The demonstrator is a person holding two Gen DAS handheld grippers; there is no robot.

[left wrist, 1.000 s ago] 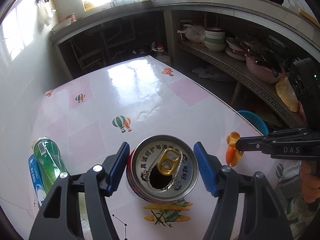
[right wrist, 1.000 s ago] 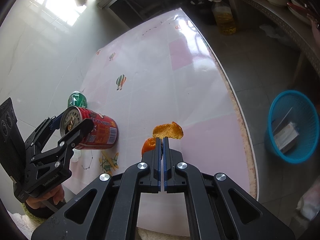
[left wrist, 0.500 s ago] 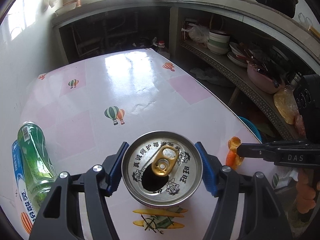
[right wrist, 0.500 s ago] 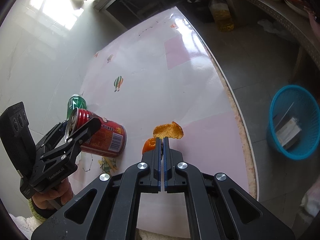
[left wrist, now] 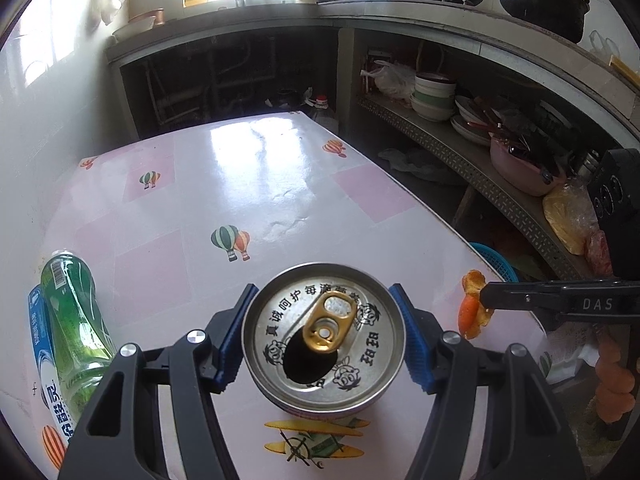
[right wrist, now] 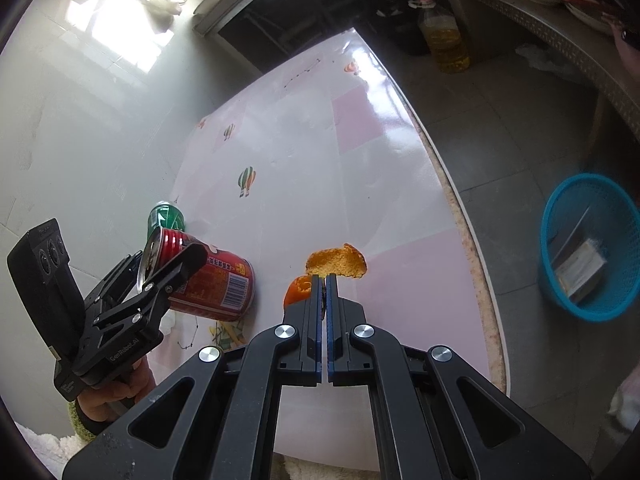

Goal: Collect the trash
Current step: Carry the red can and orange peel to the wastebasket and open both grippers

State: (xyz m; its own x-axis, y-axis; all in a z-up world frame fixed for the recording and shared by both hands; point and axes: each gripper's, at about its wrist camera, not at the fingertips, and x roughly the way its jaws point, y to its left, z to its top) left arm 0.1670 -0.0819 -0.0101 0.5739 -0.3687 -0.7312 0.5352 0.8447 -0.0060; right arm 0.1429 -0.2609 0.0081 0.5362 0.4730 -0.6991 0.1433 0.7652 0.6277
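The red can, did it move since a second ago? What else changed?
Yes. The red can, gripped by the left gripper, went up off the table and tipped further, its open top filling more of the left wrist view. Nothing was newly grabbed or dropped. The right gripper stayed shut on the orange peel, the green bottle kept lying on the table, and the blue basket stayed on the floor.

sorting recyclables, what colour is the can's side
Red, with a white barcode patch on the can; the right wrist view shows it best.
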